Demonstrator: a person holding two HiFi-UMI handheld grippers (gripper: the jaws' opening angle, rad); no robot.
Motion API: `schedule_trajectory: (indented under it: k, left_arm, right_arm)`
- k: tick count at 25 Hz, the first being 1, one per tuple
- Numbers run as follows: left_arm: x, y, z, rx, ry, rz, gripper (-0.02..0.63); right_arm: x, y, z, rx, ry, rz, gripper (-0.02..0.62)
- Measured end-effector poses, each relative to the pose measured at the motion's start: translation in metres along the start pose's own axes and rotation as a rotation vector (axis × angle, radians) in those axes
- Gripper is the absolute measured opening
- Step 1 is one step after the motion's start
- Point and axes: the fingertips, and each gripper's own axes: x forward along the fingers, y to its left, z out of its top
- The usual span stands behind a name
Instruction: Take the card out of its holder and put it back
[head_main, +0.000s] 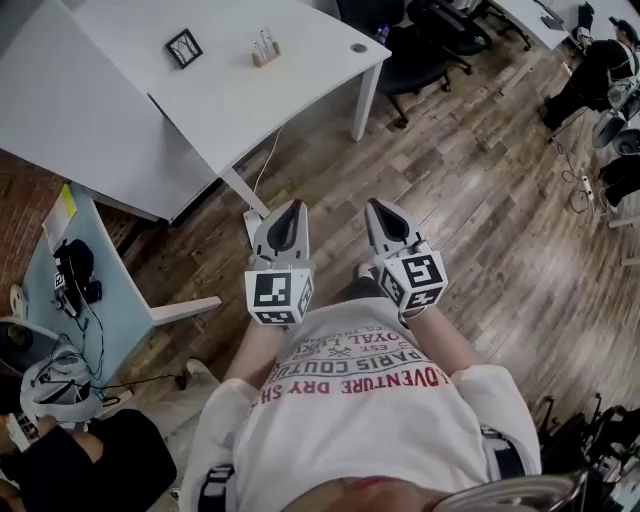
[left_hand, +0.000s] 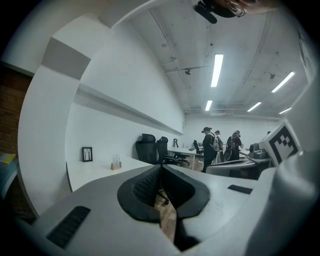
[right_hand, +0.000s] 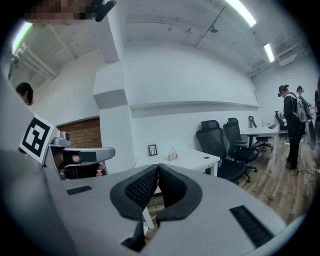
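I hold both grippers over the wood floor (head_main: 480, 200), well apart from the white desk (head_main: 120, 110). My left gripper (head_main: 289, 206) and right gripper (head_main: 379, 207) are closed tight, with nothing in them. The card holder (head_main: 264, 50) stands toward the desk's right corner, near a small picture frame (head_main: 184, 47). Black chairs (head_main: 420, 50) stand past the desk.

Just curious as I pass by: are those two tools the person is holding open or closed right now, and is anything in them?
Left tool: closed, holding nothing.
Right tool: closed, holding nothing.
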Motion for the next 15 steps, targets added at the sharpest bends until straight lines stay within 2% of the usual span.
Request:
schedule_trajectory:
  k: [7, 15]
  left_arm:
    - [0.077, -0.015, 0.012, -0.01, -0.008, 0.097, 0.025]
    - [0.148, -0.037, 0.011, -0.016, -0.002, 0.162, 0.025]
  right_arm:
    - [0.042, -0.077, 0.021, -0.017, 0.011, 0.109, 0.025]
    - [0.075, -0.154, 0.026, -0.025, 0.044, 0.187, 0.025]
